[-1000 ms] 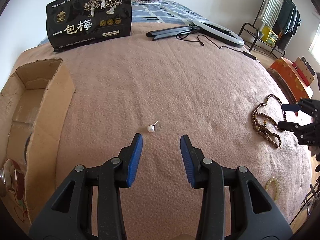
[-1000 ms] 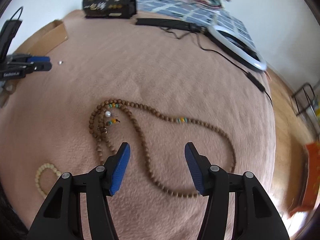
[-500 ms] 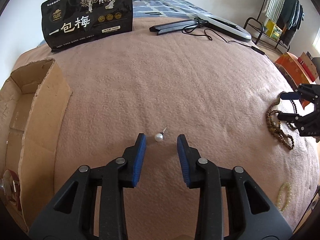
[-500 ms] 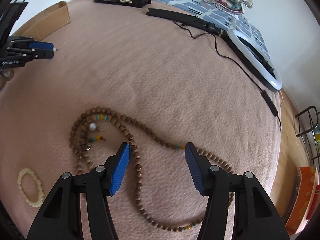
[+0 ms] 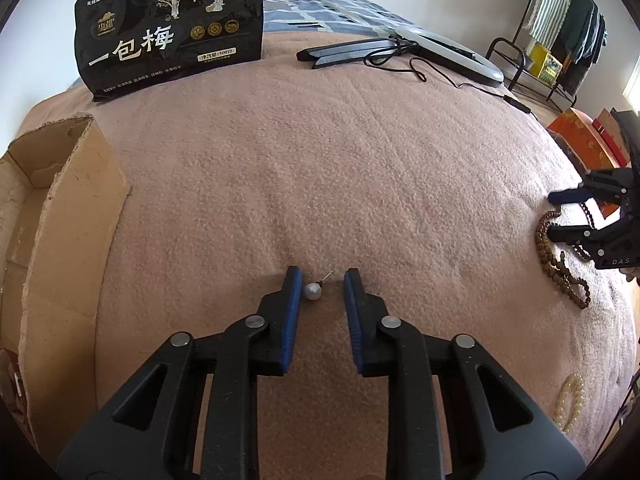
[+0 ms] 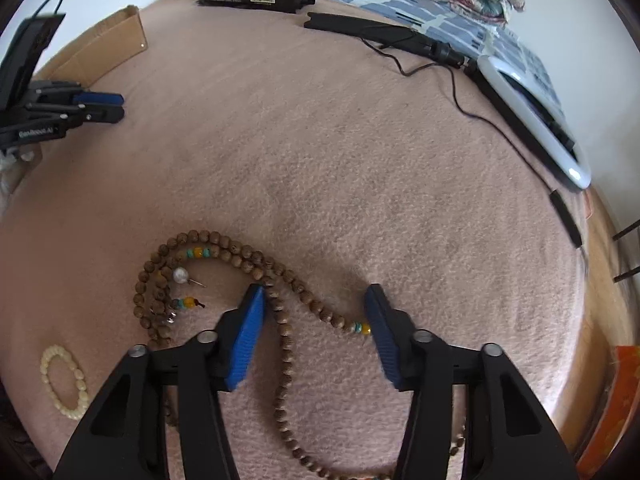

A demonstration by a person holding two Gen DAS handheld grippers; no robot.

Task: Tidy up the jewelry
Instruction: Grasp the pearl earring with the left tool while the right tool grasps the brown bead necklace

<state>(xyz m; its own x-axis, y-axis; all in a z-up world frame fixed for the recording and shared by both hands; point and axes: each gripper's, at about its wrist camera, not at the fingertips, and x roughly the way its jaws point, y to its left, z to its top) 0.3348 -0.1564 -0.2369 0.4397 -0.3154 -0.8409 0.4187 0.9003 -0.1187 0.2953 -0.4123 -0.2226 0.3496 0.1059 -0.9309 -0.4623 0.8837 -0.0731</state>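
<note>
A pearl stud earring point(image 5: 313, 290) lies on the pink blanket between the blue pads of my left gripper point(image 5: 322, 280). The jaws are partly closed around it, with a gap still on the right side. My right gripper point(image 6: 314, 296) is open and low over a long brown bead necklace point(image 6: 288, 344), straddling a loop of it. A second pearl stud point(image 6: 181, 275) lies on the necklace's coiled end. A cream bead bracelet point(image 6: 64, 382) lies at the left of the right wrist view. A cardboard box point(image 5: 60, 248) stands left of my left gripper.
A black snack bag point(image 5: 172, 28) stands at the far edge. A black bar and a white ring light point(image 5: 448, 54) with its cable lie at the back right. An orange box point(image 5: 576, 140) and a clothes rack stand beyond the bed.
My left gripper moved forward until the pearl stud sat between its pads and narrowed its jaws. My right gripper moved forward and down over the brown necklace.
</note>
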